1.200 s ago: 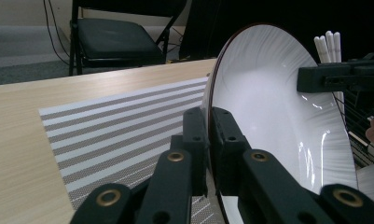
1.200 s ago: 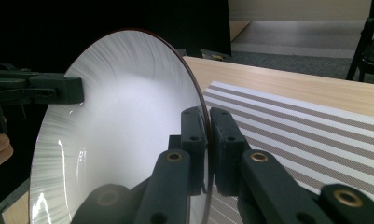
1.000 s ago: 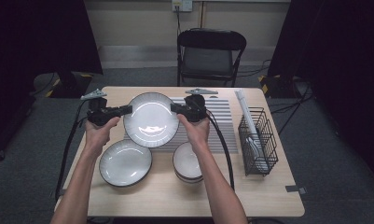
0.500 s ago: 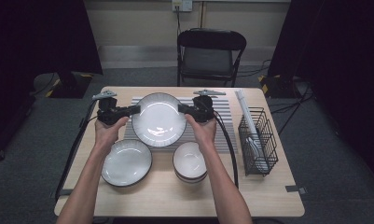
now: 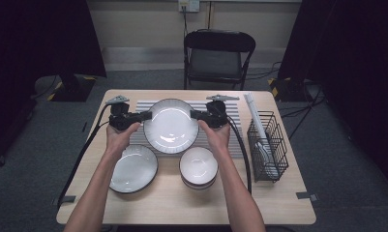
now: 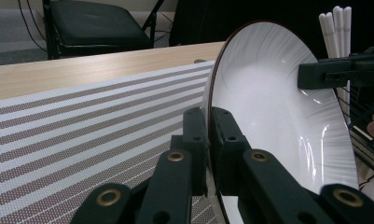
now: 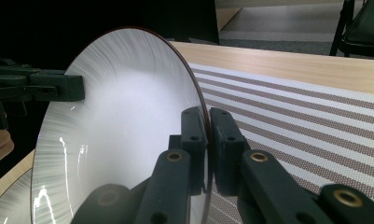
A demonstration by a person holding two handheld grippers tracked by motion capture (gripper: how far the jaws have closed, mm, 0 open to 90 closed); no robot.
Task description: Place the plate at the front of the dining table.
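Left gripper (image 5: 145, 116) and right gripper (image 5: 195, 115) pinch opposite rims of a white plate (image 5: 171, 126) over the striped mat (image 5: 235, 116)

no readable text, labels or numbers anywhere

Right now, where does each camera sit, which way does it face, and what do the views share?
High view: above the person's side, looking forward and down on the table; forearms enter from below, left gripper and right gripper clamp the plate.
Left gripper view: rides the left gripper, looking along its jaws across the striped mat toward the chair.
Right gripper view: rides the right gripper, looking back across the plate.
Shared: the plate, and each gripper view shows the other gripper opposite.
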